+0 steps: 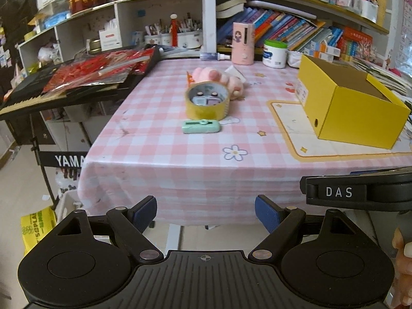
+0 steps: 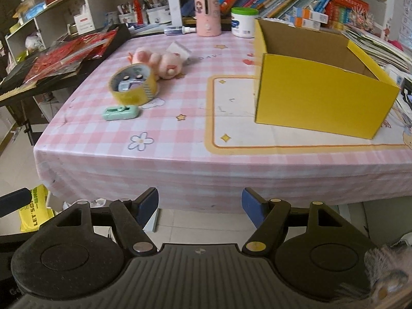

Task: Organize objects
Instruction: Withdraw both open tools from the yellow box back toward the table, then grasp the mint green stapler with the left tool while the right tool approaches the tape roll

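Note:
A yellow tape roll [image 1: 207,101] [image 2: 134,87] stands on the pink checked tablecloth [image 1: 180,149] [image 2: 180,139], with small items inside its ring. A mint green gadget [image 1: 201,126] [image 2: 120,112] lies just in front of it. Behind it lies a pink plush toy [image 1: 221,77] [image 2: 162,63]. An open yellow cardboard box [image 1: 352,105] [image 2: 319,92] sits on the right, and it looks empty in the right wrist view. My left gripper [image 1: 206,212] and right gripper [image 2: 200,206] both hang open before the table's front edge, nothing between their fingers.
A keyboard with red packets [image 1: 97,70] [image 2: 69,54] on it stands left of the table. A pink dispenser [image 1: 243,42] [image 2: 207,13], a white jar [image 1: 275,52] [image 2: 244,22], books and pen cups line the back. A yellow bag [image 1: 37,225] [image 2: 34,211] lies on the floor.

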The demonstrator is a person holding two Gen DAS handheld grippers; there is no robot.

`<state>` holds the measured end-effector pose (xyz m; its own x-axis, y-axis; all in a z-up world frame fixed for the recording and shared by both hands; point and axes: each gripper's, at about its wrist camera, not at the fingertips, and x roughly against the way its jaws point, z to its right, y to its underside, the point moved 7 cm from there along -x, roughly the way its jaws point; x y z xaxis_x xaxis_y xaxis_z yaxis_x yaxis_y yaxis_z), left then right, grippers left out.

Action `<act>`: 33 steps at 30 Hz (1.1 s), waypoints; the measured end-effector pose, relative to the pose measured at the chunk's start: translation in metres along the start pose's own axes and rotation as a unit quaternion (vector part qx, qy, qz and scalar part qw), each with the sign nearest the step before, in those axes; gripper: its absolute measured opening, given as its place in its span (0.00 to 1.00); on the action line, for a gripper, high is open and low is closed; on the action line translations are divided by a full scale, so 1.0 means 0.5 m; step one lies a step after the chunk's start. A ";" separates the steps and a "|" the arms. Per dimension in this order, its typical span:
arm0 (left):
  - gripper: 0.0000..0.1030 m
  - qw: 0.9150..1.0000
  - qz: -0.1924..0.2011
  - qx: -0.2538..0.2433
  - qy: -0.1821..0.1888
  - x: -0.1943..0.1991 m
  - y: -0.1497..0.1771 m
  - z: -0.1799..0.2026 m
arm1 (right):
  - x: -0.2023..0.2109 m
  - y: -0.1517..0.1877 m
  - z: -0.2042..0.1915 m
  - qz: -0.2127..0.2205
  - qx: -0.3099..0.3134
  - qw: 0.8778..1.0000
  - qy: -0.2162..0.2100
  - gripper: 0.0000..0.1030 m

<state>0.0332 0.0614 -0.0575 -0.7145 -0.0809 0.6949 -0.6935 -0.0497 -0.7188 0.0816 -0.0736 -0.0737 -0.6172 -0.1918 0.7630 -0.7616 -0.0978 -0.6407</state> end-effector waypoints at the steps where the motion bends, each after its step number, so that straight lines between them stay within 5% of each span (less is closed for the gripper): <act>1: 0.83 1.000 0.000 0.003 -0.001 0.000 -0.001 -0.005 | -0.001 -0.002 -0.006 0.000 0.004 1.000 -0.002 0.68; 17: 0.83 1.000 -0.003 0.025 -0.012 -0.048 -0.035 -0.037 | -0.052 -0.054 -0.044 -0.002 0.034 0.999 -0.017 0.68; 33: 0.83 0.998 -0.009 0.054 -0.022 -0.170 -0.138 -0.042 | -0.161 -0.194 -0.058 0.003 0.065 0.997 -0.034 0.68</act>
<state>0.1396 0.0925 -0.0666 -0.6952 -0.1216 0.7085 -0.6910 -0.1584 -0.7053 0.1995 -0.0205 -0.0703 -0.6037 -0.2590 0.7540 -0.7227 -0.2214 -0.6547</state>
